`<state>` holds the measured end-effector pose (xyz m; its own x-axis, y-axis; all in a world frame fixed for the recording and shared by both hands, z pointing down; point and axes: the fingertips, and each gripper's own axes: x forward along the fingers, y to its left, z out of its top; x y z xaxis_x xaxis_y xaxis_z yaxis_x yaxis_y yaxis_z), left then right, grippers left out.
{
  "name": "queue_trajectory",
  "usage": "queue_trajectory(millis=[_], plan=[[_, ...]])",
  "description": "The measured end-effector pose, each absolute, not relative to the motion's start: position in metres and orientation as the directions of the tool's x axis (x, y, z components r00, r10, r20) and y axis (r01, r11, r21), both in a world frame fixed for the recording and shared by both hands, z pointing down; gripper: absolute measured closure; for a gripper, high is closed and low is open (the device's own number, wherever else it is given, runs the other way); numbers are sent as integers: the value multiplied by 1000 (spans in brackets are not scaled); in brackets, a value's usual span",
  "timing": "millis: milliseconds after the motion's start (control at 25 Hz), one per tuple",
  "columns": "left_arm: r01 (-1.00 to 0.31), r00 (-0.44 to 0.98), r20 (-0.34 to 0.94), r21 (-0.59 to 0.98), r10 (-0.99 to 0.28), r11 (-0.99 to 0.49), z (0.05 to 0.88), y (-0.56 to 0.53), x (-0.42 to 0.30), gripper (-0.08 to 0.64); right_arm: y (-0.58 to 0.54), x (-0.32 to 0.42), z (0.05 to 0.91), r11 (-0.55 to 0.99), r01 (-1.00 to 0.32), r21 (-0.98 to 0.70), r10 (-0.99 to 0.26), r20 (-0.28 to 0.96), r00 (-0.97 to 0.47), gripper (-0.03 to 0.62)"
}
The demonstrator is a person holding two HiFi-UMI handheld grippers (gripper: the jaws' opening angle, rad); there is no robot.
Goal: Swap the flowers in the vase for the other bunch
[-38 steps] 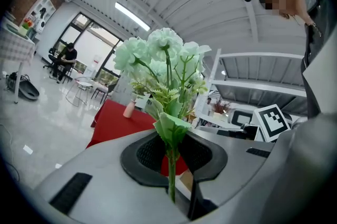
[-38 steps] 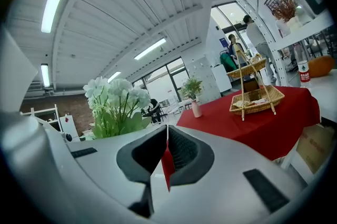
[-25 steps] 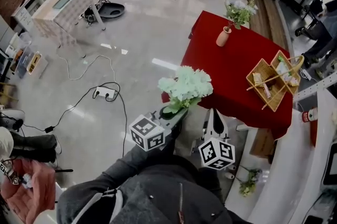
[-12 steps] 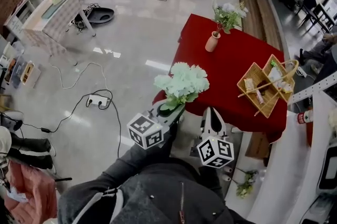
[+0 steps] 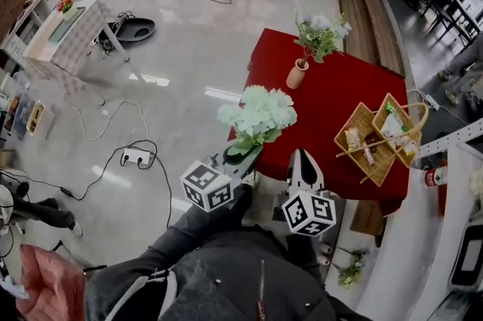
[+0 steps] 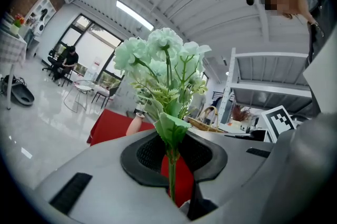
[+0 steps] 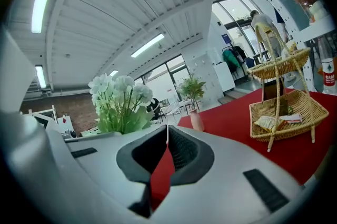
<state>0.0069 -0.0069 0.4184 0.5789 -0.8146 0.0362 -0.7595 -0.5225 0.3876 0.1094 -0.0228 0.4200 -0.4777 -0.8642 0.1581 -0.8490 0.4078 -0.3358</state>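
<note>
Closer now: the red-clothed table (image 5: 332, 112) has slid toward me since a second ago as both grippers travel forward. My left gripper (image 5: 245, 153) is clamped narrow on the stem of the pale green artificial flower bunch (image 5: 258, 115), which stands upright. My right gripper (image 5: 304, 161) is closed on nothing. Both point roughly level, side by side, short of the table edge. Half remains: the white-and-green old flowers (image 5: 321, 31) sit in the pink ceramic vase (image 5: 296, 75) — they must come out before mine goes in.
</note>
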Motion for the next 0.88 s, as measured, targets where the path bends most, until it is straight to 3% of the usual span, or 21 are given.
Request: queue_trajectory(millis=[880], plan=[[-731,613,17,391,-790,-559,413,-157,-19,492,-172,88,417,362,-873,-326,-886,171,-431,578]])
